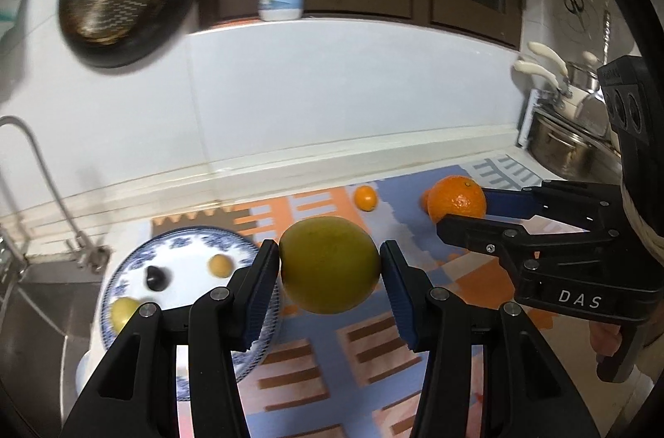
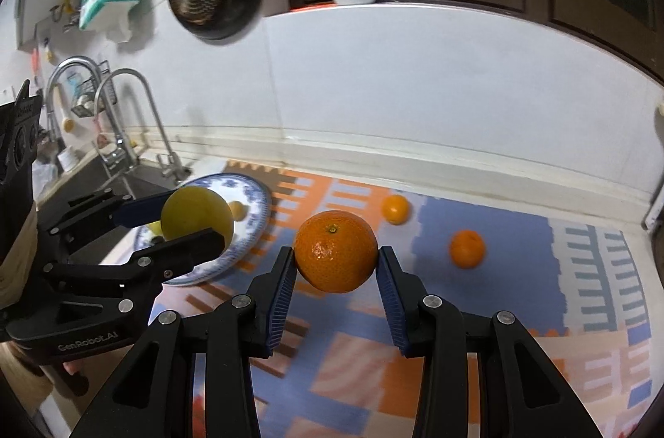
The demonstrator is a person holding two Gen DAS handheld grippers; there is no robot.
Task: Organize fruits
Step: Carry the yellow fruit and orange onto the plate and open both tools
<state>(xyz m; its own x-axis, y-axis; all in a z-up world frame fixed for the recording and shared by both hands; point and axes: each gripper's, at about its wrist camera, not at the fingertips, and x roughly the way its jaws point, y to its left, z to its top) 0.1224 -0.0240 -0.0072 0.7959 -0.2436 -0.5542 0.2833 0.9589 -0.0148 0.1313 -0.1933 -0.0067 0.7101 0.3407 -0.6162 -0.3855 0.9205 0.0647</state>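
L tool (image 1: 330,264) clamps lemon (image 1: 330,266) above mat, near plate (image 1: 124,272). R tool (image 2: 336,259) clamps orange (image 2: 336,251) likewise. Both round, firm, smooth-skinned; likely roll/slip, so hold across widest girth.

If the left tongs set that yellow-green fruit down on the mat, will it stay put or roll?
The yellow-green fruit looks round with no flat side, so it would probably roll on the flat mat. Its skin looks smooth, so it may slip in a loose grip. The plate has a raised rim, which should likely keep it in.
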